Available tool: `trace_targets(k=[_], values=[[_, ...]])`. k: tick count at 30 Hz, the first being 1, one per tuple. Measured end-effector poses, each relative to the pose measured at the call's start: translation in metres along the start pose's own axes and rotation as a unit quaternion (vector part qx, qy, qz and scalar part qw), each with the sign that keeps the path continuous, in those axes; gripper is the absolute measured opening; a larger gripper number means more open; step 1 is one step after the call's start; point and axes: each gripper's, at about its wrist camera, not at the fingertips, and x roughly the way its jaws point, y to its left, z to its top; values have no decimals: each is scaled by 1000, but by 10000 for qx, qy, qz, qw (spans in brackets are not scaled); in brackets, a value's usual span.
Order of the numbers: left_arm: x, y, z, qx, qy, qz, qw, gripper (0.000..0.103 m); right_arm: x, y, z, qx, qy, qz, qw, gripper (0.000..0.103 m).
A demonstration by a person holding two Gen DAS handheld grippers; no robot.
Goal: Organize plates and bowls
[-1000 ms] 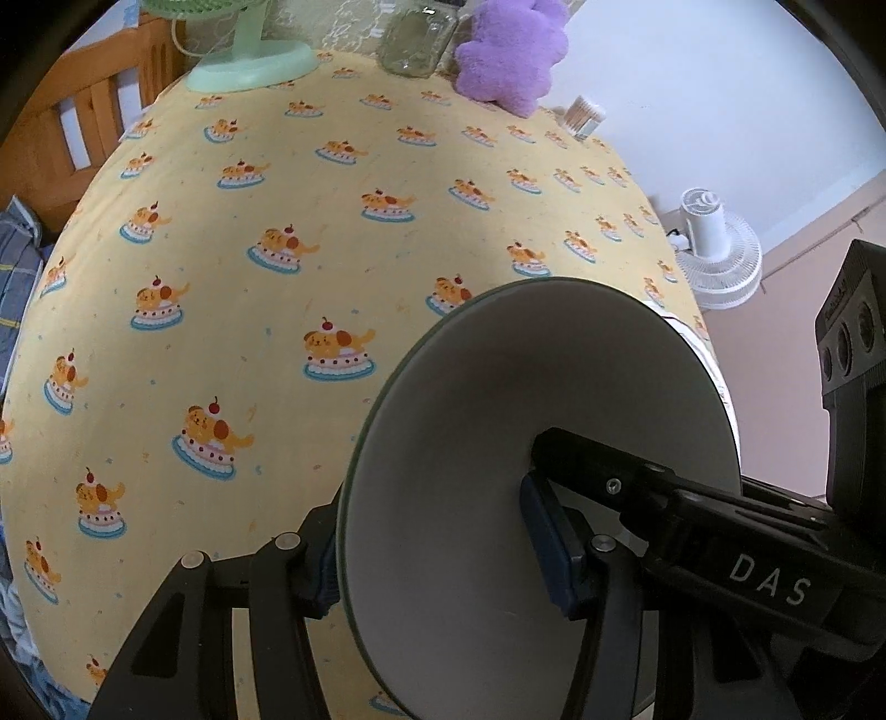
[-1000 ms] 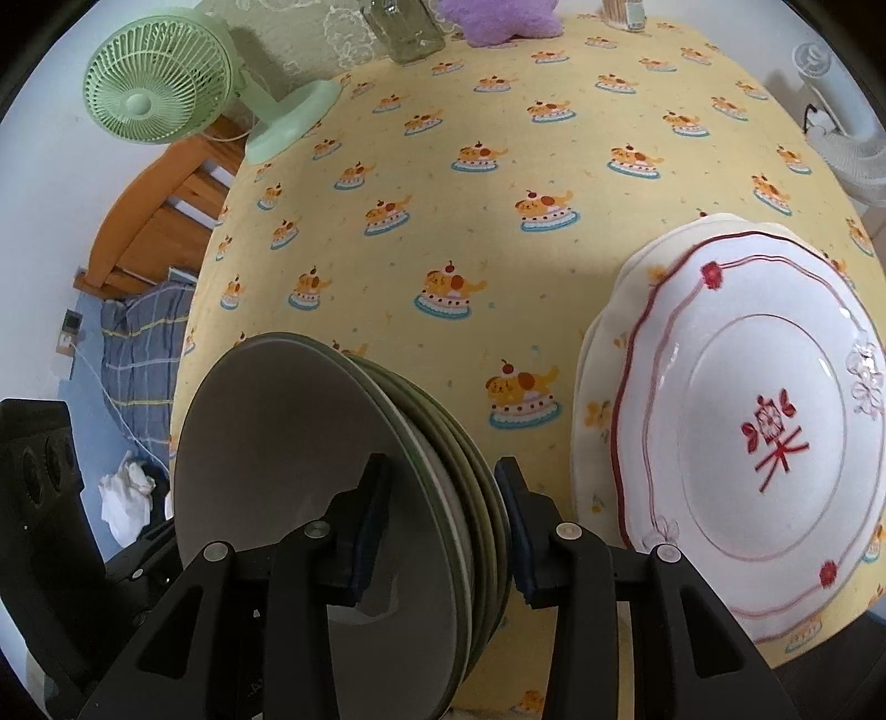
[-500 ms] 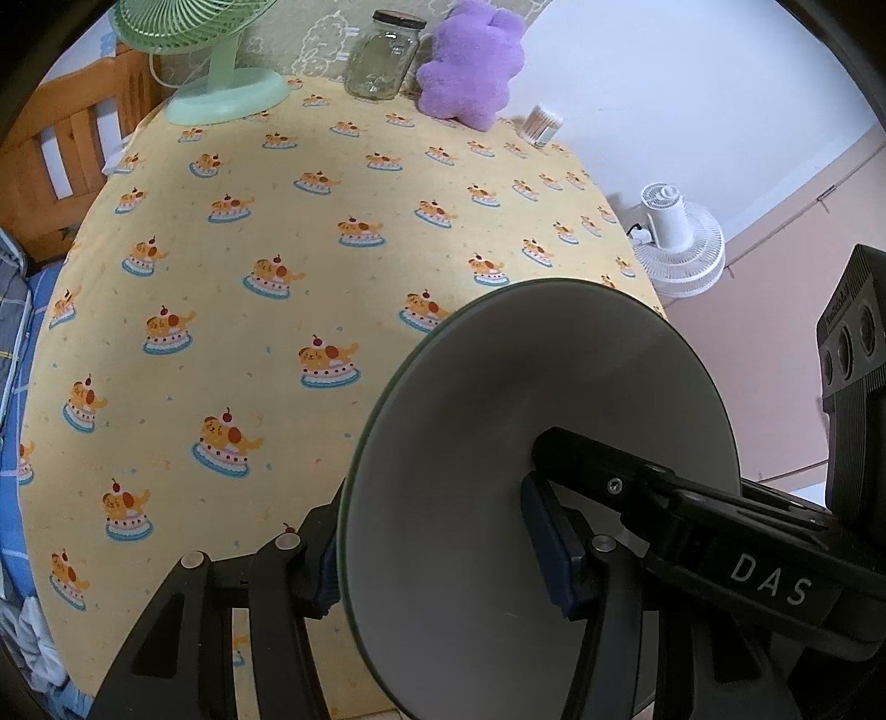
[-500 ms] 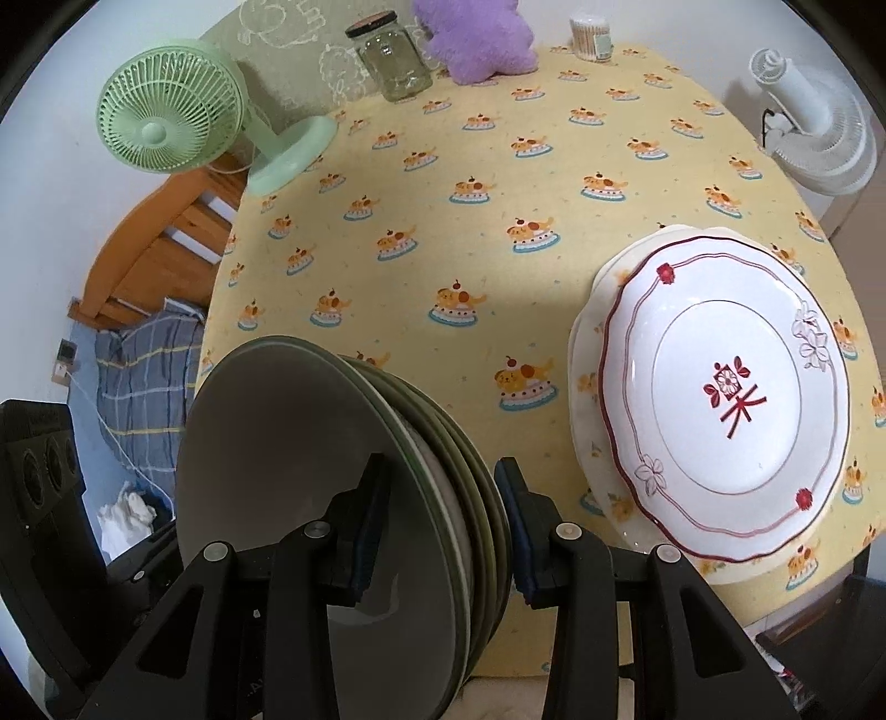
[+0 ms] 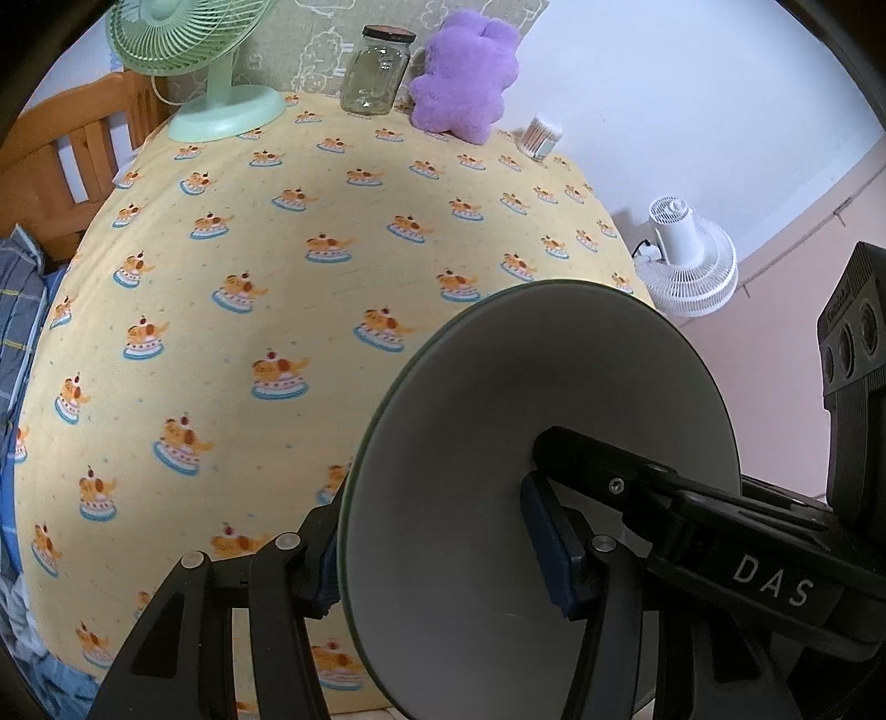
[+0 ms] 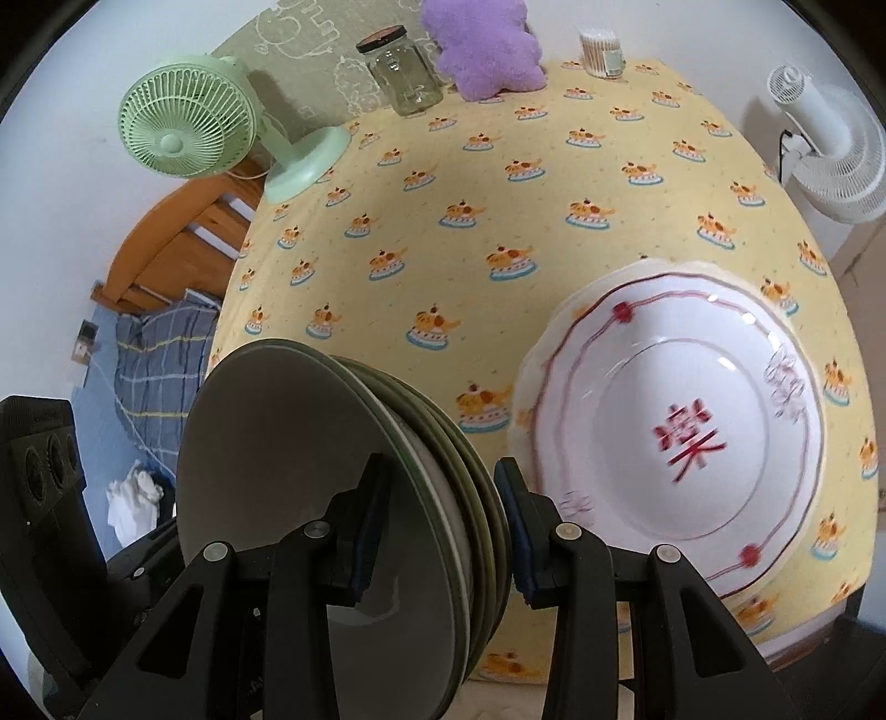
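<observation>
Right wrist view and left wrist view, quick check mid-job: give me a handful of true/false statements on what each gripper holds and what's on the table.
1. The right gripper is clamped on a stack of green-rimmed plates. True.
2. The left gripper is open and holds nothing. False: it is shut on a single grey plate, held on edge.
3. A white plate with red trim lies flat on the table. True; it rests on another pale plate.
4. The glass jar lies on its side. False: it stands upright with its lid on, beside the purple plush toy.
5. The green fan stands on the table. True.
</observation>
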Motion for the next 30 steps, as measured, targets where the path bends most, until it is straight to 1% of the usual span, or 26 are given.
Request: trace_targets(k=[9,19,30], values=[[10,-41,6,-222,-159,124,9996,56,-19,-36,15,-304,68,115,9994,42],[31,-77,5,-417,-214,96,9989,56,-31,-78,26,-468,158,87,9987,42],[54,-102,4,-605,-170,114,9980,56,-30,-114,35,-554,319,78,9979,42]])
